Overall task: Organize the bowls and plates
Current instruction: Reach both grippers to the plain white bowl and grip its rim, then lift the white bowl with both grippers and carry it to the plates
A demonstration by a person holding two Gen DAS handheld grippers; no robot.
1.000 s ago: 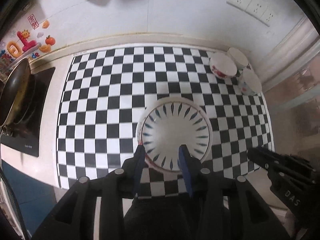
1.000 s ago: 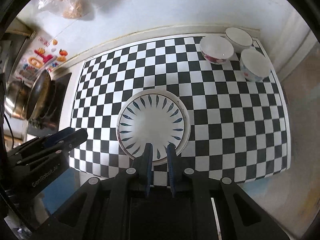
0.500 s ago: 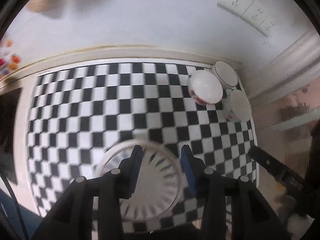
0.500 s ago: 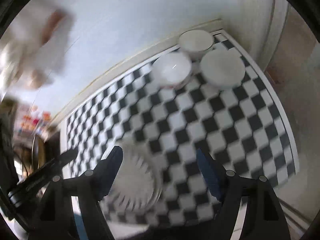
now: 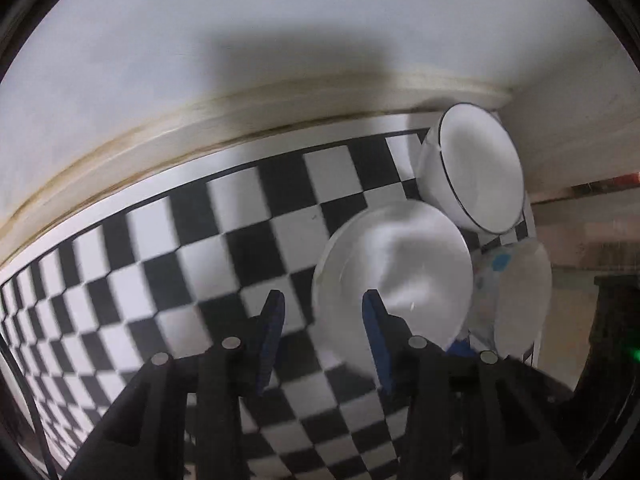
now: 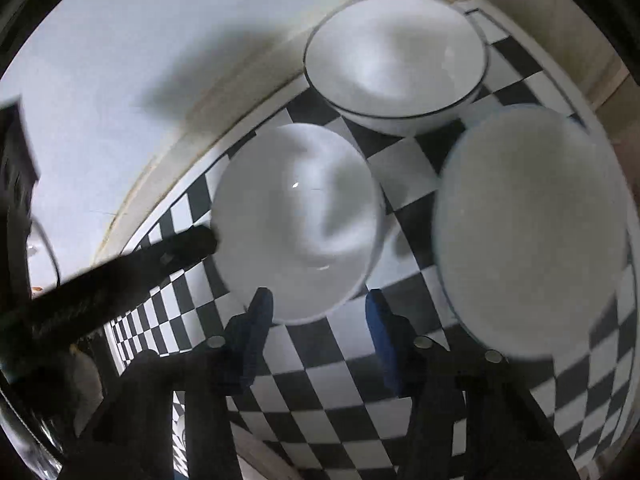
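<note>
Three white bowls stand together in the far right corner of the checkered mat. The middle bowl is nearest both grippers. A black-rimmed bowl sits behind it by the wall. A third bowl is to the right. My left gripper is open and empty, its jaws straddling the middle bowl's near left rim. My right gripper is open and empty just in front of the middle bowl. The left gripper's fingers show in the right wrist view, touching that bowl's left edge.
The black-and-white checkered mat covers the counter. A white wall with a stained ledge runs close behind the bowls. The side wall closes the corner at right.
Both grippers have left the patterned plate and moved fast to the far right corner, close to the bowls. The right gripper has opened. The plate is out of view.
</note>
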